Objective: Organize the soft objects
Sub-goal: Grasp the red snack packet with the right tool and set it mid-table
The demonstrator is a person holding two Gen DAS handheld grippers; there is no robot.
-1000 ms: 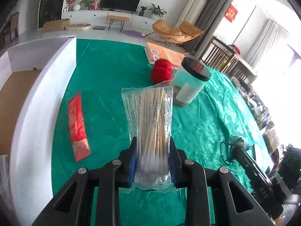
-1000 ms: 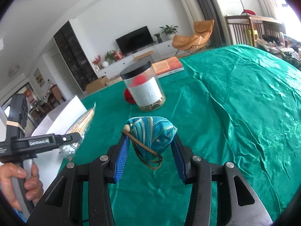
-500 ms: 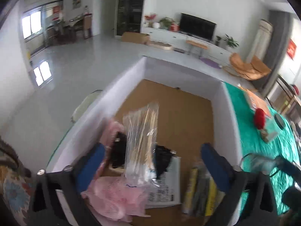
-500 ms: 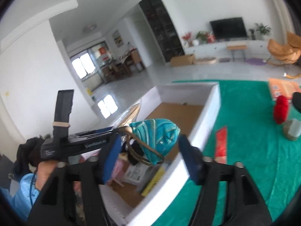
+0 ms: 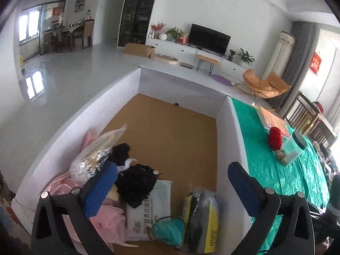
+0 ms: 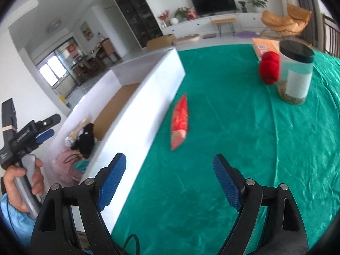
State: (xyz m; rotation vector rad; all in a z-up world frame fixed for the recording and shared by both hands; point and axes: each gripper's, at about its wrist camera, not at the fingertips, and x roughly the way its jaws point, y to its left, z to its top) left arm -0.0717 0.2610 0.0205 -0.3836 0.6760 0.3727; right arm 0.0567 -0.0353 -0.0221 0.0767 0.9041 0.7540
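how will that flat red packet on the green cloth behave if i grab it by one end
The red packet lies flat and thin, so it probably droops from an end grip. Its foil-like sheen suggests the pads may slip. It looks light, and likely to slide on the glossy green cloth if nudged.

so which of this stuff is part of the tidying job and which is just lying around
Part of the job:
white cardboard box
bag of cotton swabs
teal fabric pouch
flat red packet
red yarn ball

Lying about:
black-lidded clear jar
orange book
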